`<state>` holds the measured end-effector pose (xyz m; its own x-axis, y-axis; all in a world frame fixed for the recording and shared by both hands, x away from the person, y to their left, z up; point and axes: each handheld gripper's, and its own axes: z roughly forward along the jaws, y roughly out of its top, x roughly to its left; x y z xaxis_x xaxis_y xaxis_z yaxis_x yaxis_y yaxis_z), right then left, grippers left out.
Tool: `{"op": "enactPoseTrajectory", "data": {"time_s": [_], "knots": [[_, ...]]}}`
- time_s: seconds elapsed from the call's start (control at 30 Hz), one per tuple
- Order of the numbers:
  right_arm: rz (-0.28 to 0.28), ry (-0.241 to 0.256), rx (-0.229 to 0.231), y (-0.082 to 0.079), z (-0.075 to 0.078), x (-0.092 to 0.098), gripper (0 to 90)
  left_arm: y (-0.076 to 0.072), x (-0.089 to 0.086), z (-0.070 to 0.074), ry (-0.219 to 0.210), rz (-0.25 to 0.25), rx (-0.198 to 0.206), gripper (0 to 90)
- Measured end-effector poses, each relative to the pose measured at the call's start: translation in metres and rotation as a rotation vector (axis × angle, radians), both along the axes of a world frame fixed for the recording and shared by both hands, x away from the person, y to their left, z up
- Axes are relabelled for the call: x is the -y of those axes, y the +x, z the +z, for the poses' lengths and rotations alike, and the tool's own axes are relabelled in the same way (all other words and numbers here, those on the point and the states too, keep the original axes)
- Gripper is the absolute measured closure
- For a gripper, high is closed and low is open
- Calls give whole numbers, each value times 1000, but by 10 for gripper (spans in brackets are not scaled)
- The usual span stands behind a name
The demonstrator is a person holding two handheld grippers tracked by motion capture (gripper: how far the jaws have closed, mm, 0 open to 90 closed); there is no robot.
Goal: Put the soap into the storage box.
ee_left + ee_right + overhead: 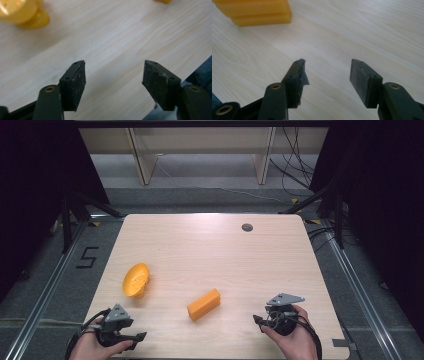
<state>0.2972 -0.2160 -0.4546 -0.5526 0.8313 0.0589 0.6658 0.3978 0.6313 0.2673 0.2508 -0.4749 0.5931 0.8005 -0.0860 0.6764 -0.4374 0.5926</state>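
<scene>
— So, where do the grippers sit?
— Left gripper point(142, 336) and right gripper point(256, 320) rest near the table's point(210, 245) front edge, jaws apart, empty.
— And the things?
— An orange block point(204, 304) lies between them; a yellow bowl point(136, 280), seemingly tipped, lies beyond the left one.

On the light wooden desk point(210, 245), the yellow plastic bowl point(135, 280) lies left of the orange rectangular block point(204, 304); my left gripper point(139, 337) and right gripper point(258, 321) flank them at the near edge.

My matt black rubbery pads point(359, 80) hover over pale, smooth wood-grain table point(210, 245); block point(204, 304) and bowl point(135, 280) look glossy orange plastic.
</scene>
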Motion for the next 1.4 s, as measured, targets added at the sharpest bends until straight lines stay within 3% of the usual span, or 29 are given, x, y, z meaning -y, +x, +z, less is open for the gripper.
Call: {"op": "enactPoseTrajectory", "data": {"time_s": [0.07, 0.1, 0.13, 0.17, 0.23, 0.3, 0.4, 0.47, 0.5, 0.7, 0.8, 0.97, 1.07, 1.17, 1.23, 1.4], "knots": [[-23, 2, -4, -1, 1, 1, 471, -4, 0, -6, -28, 14, -5, 349], [-32, 5, -10, -1, 2, 0, 471, -6, 2, -6, -30, 8, -16, 347], [-35, 3, -6, -2, 2, 0, 471, -6, 4, -5, -42, -24, -10, 343], [-35, 2, 1, -2, 3, 0, 478, -6, 5, -5, -64, -23, -2, 348], [-34, 2, 4, -2, 3, 0, 487, -3, 8, -2, -52, -17, 21, 350], [-35, 0, 9, -3, 2, 1, 494, 0, 12, 2, -75, -19, 34, 344], [-25, -22, 15, -2, 1, 1, 494, 8, 24, 15, -78, -40, 19, 332], [-29, -15, -2, -2, 1, 0, 493, 14, 34, 22, -66, -40, 0, 328], [-32, -19, 1, -3, 1, 0, 493, 18, 39, 26, -59, -53, -26, 329], [-21, -25, 7, -3, 0, 1, 489, 39, 72, 40, 26, -128, -86, 325], [-25, -18, -8, -3, 0, 1, 487, 51, 84, 45, 69, -159, -99, 325], [-28, -19, -6, -4, 1, 1, 486, 67, 101, 53, 115, -166, -129, 323], [-22, -21, 5, -3, -1, 1, 485, 74, 112, 57, 140, -179, -141, 323], [-28, -19, -11, -4, 0, 0, 482, 81, 121, 62, 147, -201, -158, 323], [-25, -17, -14, -3, -1, 0, 480, 87, 128, 65, 186, -229, -185, 321], [-17, -23, -18, -3, -1, -1, 476, 102, 145, 70, 217, -246, -230, 320]]}}
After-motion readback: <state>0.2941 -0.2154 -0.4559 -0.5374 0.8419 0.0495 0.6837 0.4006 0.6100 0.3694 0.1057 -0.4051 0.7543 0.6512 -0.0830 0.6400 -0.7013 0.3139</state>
